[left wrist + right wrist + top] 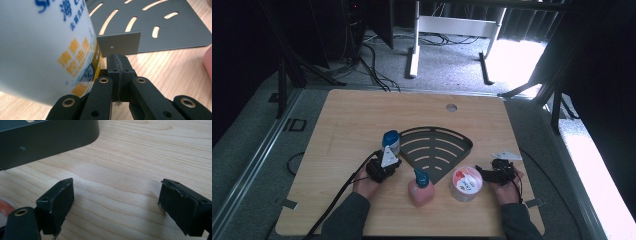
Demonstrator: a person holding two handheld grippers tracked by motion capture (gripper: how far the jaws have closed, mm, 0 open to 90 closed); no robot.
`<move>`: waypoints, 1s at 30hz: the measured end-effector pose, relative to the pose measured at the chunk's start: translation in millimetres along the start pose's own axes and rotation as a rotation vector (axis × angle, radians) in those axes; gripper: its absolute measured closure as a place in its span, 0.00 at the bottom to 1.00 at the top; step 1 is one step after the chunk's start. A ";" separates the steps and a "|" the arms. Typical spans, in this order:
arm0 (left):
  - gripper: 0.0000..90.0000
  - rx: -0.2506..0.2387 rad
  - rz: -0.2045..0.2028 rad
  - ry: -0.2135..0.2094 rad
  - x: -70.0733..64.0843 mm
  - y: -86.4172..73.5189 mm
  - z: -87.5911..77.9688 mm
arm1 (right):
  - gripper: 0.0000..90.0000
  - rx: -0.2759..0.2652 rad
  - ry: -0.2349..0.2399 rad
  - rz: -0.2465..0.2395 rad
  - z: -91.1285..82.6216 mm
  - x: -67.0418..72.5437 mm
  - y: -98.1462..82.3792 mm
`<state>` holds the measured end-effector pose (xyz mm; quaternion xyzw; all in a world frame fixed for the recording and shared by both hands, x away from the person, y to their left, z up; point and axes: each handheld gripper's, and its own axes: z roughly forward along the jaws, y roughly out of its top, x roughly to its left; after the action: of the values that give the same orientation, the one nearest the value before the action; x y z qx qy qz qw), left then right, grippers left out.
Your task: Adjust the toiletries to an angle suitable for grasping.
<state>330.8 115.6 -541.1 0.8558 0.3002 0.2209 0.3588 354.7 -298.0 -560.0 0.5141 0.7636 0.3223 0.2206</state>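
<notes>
While the right gripper [488,174] waits with jaws spread near the desk's front right corner, the left gripper [117,65], jaws pressed together on nothing, has the upright white bottle [42,45] just beside them, leftward.

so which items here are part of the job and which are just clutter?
In play: white bottle beside shut left gripper; dark slotted rack; pink pump bottle; round tub beside open right gripper.
Lying about: floor cables; white table frame.
</notes>
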 end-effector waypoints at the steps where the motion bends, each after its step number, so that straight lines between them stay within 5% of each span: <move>1: 1.00 -0.001 -0.001 0.000 1.2 0.1 0.7 | 0.14 0.000 0.000 0.000 0.0 0.0 0.0; 14: 1.00 0.040 0.023 0.024 18.6 -2.7 5.9 | 0.14 0.000 0.000 0.002 0.0 0.1 0.0; 21: 1.00 0.036 -0.001 0.036 22.0 -1.5 4.8 | 0.14 0.000 0.000 0.001 0.0 0.1 0.0; 30: 1.00 -0.016 -0.006 -0.054 4.8 6.8 -11.0 | 0.14 0.000 0.000 0.000 0.0 0.0 0.0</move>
<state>330.2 120.4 -528.1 0.8577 0.2912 0.1990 0.3741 354.7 -297.9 -560.0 0.5141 0.7636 0.3224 0.2205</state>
